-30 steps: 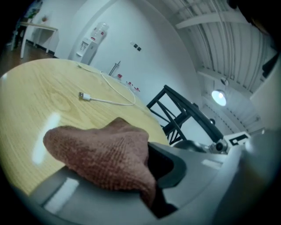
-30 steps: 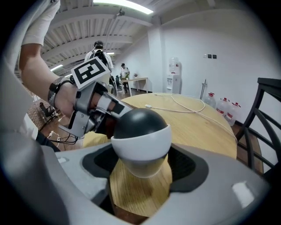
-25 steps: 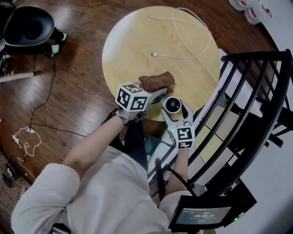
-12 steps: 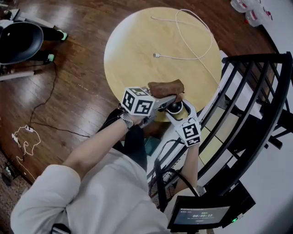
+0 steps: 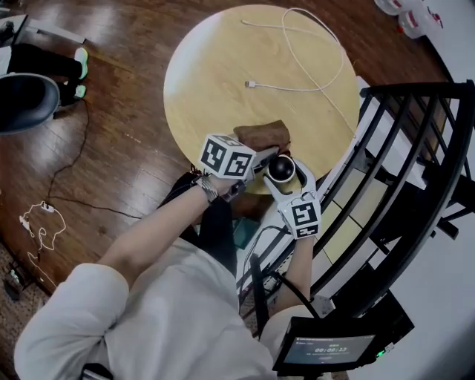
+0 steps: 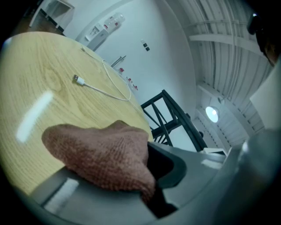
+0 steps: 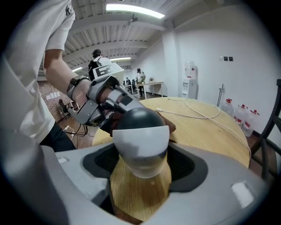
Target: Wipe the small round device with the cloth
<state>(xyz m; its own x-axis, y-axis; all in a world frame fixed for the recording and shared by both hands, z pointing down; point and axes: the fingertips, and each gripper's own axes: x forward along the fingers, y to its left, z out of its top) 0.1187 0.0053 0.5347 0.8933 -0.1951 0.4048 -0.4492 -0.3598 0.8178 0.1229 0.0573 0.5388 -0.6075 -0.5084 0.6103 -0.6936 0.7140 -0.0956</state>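
The small round device [image 5: 281, 169], a white body with a black dome top, sits at the near edge of the round wooden table [image 5: 215, 67]. My right gripper [image 5: 284, 172] is shut on it, and in the right gripper view the device [image 7: 141, 139] stands upright between the jaws. A brown knitted cloth [image 5: 261, 136] lies just behind and left of the device, pinched by my left gripper [image 5: 261, 157]. In the left gripper view the cloth [image 6: 101, 151] bulges over the lower jaw. The cloth touches the device's far left side.
A white USB cable [image 5: 312, 67] loops across the far half of the table. A black metal rack [image 5: 415, 148] stands close on the right. A black chair [image 5: 26, 104] and floor cables [image 5: 44, 223] lie to the left. Water bottles [image 5: 404, 15] stand far right.
Half a second ago the cloth lay over the device's top. It has since slid back and left, so the black dome shows again. The right gripper stays clamped on the device.
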